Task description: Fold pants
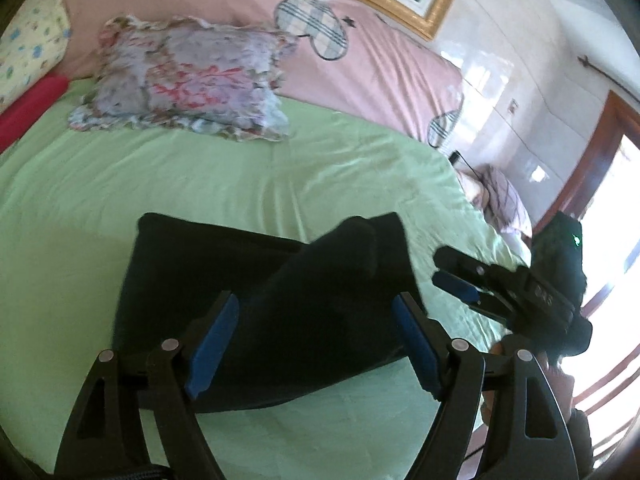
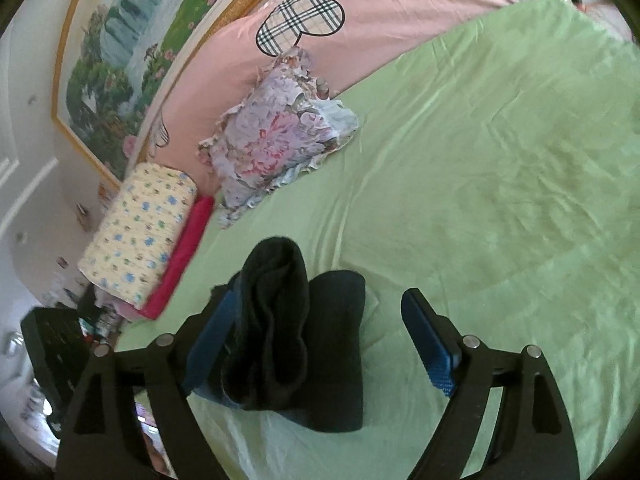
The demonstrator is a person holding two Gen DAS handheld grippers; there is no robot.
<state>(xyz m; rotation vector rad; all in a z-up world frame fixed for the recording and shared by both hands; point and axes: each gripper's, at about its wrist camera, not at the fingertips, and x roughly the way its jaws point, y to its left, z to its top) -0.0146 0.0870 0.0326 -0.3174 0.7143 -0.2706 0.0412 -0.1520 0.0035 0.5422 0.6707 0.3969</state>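
While the dark pants (image 1: 264,312) lie folded on the green sheet (image 1: 80,208) at lower centre, left gripper (image 1: 316,340) and right gripper (image 2: 320,344) gape wide — released (nothing pinched).

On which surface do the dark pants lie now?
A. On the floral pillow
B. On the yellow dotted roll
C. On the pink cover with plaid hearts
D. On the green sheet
D: the dark pants lie in a folded bundle on the green sheet, apart from the floral pillow and the pink cover behind it.
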